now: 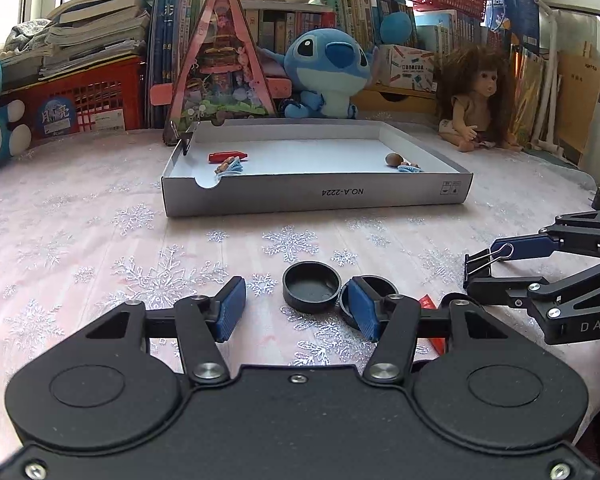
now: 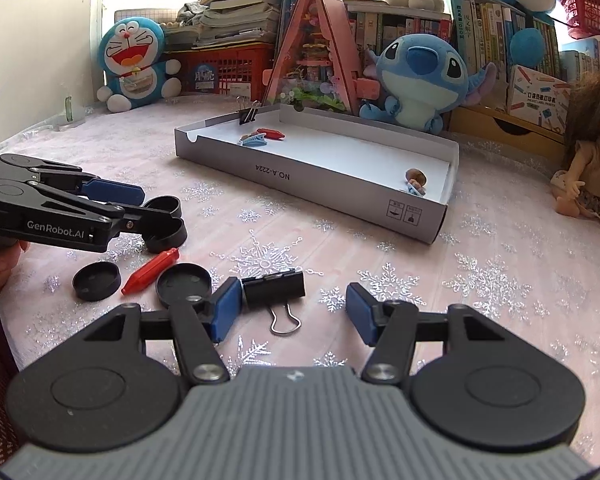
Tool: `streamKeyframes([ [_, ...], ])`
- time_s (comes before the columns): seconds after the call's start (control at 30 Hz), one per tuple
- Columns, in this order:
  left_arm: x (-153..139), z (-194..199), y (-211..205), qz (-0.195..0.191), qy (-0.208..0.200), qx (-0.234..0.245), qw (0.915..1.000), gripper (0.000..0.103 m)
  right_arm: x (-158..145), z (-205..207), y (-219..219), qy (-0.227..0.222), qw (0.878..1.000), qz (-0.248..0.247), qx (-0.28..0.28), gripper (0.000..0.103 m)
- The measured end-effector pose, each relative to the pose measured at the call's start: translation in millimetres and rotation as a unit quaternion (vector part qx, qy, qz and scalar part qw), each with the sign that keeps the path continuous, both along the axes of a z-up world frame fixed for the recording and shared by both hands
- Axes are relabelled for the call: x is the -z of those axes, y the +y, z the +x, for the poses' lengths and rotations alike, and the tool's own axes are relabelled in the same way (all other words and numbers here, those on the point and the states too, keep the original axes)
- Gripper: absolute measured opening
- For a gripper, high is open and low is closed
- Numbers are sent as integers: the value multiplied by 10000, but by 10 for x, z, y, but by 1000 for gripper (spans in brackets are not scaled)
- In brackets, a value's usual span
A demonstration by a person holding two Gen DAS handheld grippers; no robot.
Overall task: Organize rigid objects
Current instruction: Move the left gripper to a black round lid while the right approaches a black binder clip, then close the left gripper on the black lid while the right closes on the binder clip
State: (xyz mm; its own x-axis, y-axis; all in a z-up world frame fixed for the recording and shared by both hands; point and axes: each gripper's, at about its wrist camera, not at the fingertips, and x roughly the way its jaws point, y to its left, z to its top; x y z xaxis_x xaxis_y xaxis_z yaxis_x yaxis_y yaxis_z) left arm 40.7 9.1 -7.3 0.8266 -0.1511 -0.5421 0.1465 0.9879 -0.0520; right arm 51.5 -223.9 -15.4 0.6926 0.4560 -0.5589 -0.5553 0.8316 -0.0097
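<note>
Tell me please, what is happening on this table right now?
A person is sorting small items into a shallow cardboard box with two tools. The right hand-held gripper is open around a black binder clip lying on the snowflake tablecloth; one pad is at the clip, the other is apart from it. The left hand-held gripper is open over two black round lids, gripping nothing. A red crayon-like piece and more lids wait outside. The box already holds a few small things.

Worktop (image 2: 500,280): pale pink cloth w/ silver snowflake print. Box tray (image 2: 312,184): grey outside, white inside. Binder clip (image 2: 274,286): black, silver wire handle. Caps (image 2: 97,280): black. Crayon-like piece (image 2: 150,271): red. Tongs' pads (image 2: 224,308): blue.
</note>
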Motion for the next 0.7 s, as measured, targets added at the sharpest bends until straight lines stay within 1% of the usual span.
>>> streamKeyframes([
  [0.13,-18,-8,110,-233,18,-191,9995,54,5,-1,-12,-1,10000,45,-1,69],
  [0.23,-61,-42,179,-253,-38,-264,9993,52,3,1,-38,15,9999,158,18,67],
  [0.33,-114,-128,216,-143,-177,-136,9996,52,1,10,-80,47,9995,317,45,67],
  [0.4,-133,-176,231,-1,-223,-87,9997,52,0,19,-100,66,9992,390,90,62],
  [0.47,-122,-196,243,170,-161,-86,9997,52,2,24,-112,78,9990,432,121,59],
  [0.6,-52,-167,250,241,77,-72,9997,48,3,29,-124,78,9987,488,129,56],
  [0.7,-40,-152,206,270,28,-12,9996,48,4,19,-124,49,9986,502,130,55],
])
